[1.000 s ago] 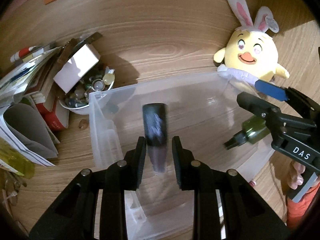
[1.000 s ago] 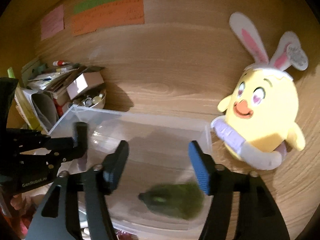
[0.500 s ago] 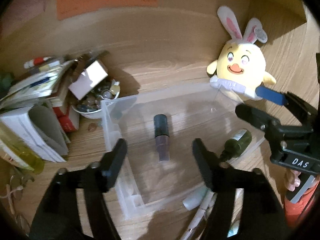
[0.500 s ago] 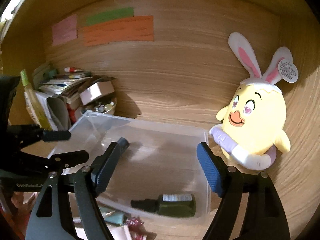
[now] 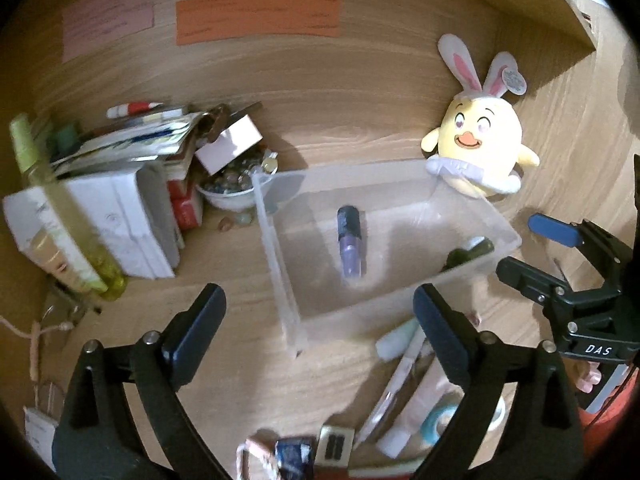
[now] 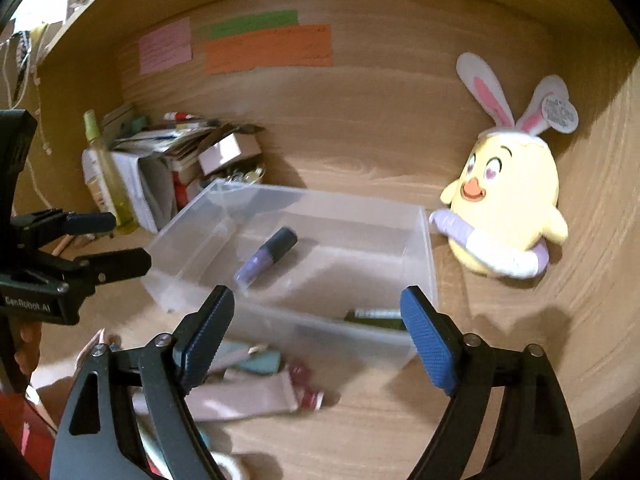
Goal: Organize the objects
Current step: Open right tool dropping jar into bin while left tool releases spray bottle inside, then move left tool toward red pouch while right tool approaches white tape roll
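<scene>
The clear plastic rectangular bin (image 6: 424, 248) already holds the purple black-capped tube (image 6: 266, 255) and dark green bottle (image 5: 472, 252), while left gripper (image 5: 320, 320) and right gripper (image 6: 316, 334), jaws just opened wide and empty, risk nudging its near wall when reaching for the loose tubes (image 6: 240, 398) lying near it.

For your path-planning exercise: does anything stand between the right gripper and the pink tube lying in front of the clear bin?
Nothing visible does. The right gripper, jaws open and empty after opening, hangs over the pink tube, which lies on the desk before the clear bin, among other small items.
</scene>
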Demonstrator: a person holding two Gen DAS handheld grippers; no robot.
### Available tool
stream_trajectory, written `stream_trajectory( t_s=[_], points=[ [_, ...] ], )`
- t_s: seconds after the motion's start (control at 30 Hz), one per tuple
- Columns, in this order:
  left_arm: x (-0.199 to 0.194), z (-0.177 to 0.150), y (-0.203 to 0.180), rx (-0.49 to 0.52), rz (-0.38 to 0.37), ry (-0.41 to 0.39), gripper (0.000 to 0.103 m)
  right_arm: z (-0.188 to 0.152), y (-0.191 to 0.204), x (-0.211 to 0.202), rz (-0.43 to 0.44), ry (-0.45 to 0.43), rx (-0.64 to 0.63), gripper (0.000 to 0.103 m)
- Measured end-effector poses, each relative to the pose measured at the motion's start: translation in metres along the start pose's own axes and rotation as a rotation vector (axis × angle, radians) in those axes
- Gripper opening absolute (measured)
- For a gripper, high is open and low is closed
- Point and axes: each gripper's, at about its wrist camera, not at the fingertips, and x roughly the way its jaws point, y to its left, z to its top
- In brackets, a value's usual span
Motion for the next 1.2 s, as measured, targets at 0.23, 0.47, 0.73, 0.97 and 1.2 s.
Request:
stream_trajectory(
  t_s=[0.23, 0.47, 0.73, 0.97, 1.2],
  points=[
    [-0.016, -0.031, 0.004, -0.013, 0.019, 0.02, 0.096, -0.024, 0.007, -0.012, 0.027, 0.028, 0.014, 0.083],
    [-0.029, -0.065, 0.002, -0.01, 0.045, 0.048, 0.096, -0.052, 0.011, -0.023, 0.048, 0.062, 0.042, 0.083],
    [-0.044, -0.102, -0.004, 0.018, 0.05, 0.083, 0.096, -0.078, 0.014, -0.033, 0.05, 0.096, 0.054, 0.083],
    [-0.052, -0.135, -0.004, 0.067, 0.039, 0.143, 0.096, -0.093, 0.016, -0.036, 0.047, 0.122, 0.066, 0.083],
    [-0.05, -0.157, -0.003, 0.116, 0.044, 0.196, 0.096, -0.102, 0.016, -0.038, 0.047, 0.142, 0.081, 0.083]
  ],
)
